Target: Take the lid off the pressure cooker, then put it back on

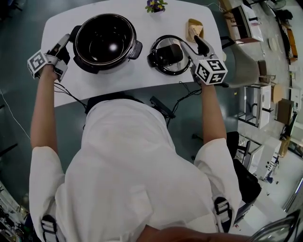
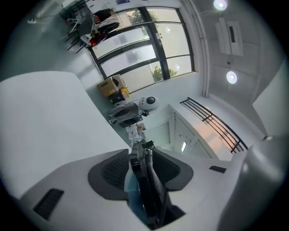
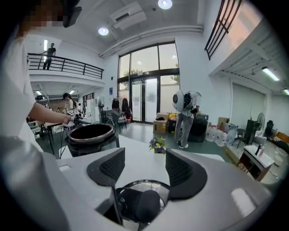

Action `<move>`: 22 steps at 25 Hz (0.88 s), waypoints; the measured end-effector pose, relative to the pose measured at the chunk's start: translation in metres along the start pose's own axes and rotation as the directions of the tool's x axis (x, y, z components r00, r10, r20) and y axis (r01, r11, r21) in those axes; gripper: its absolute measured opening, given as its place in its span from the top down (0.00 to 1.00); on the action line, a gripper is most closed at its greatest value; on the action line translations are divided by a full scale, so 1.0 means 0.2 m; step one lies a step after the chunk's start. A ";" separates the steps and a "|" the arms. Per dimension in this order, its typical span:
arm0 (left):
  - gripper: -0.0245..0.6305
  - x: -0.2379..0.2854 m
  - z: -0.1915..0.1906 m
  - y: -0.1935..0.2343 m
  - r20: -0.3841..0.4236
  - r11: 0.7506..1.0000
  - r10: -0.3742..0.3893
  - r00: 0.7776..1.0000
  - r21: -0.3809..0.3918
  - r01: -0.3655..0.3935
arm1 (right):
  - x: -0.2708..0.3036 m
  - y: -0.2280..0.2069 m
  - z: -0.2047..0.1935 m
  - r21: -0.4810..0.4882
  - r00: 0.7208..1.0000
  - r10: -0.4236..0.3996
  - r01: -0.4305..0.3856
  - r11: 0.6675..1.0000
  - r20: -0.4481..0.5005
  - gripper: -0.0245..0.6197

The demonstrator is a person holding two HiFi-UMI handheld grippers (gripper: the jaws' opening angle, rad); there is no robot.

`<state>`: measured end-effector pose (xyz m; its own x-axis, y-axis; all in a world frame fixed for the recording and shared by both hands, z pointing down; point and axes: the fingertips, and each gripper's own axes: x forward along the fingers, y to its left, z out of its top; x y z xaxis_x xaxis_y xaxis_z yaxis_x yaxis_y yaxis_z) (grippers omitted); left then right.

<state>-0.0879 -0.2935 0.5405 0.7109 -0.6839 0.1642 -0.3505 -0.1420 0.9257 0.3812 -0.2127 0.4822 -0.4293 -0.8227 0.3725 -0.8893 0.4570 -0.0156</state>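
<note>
The black pressure cooker (image 1: 105,42) stands open on the white table (image 1: 137,78), left of centre; it also shows in the right gripper view (image 3: 92,137). Its lid (image 1: 168,56), steel with a black handle, lies flat to the cooker's right. My left gripper (image 1: 65,45) is at the cooker's left side. Its jaws stand apart around a thin dark part (image 2: 143,178), seemingly the cooker's side handle, and the pads are not pressing on it. My right gripper (image 1: 193,43) hovers open over the lid's right edge. The lid's handle (image 3: 141,204) lies just below its jaws.
A small pot of purple flowers (image 1: 155,5) stands at the table's far edge, and a tan object (image 1: 194,29) lies at the far right. Cables (image 1: 163,106) hang off the near edge. A chair (image 1: 246,68) stands right of the table.
</note>
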 end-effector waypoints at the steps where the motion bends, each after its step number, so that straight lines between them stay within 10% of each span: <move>1: 0.74 0.01 -0.01 0.02 -0.003 1.000 -0.004 1.000 -0.021 0.004 | 0.01 -0.03 -0.03 0.006 0.999 0.002 -0.002 1.000 -0.032 0.52; 9: 0.74 0.09 -0.07 0.07 0.015 0.980 -0.084 0.996 -0.178 0.086 | 0.06 -0.19 -0.39 0.108 0.968 0.011 0.017 0.994 -0.251 0.52; 22: 0.84 0.09 -0.06 0.05 0.057 0.963 -0.160 0.985 -0.210 0.169 | 0.22 -0.12 -0.85 0.218 0.776 0.108 0.040 0.975 -0.621 0.52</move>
<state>-0.0719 -0.2980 0.5563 0.7220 -0.6918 -0.0057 -0.0897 -0.1018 0.9908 0.4107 -0.2019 0.6564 -0.3312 -0.3797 0.8638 -0.9185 0.3392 -0.2031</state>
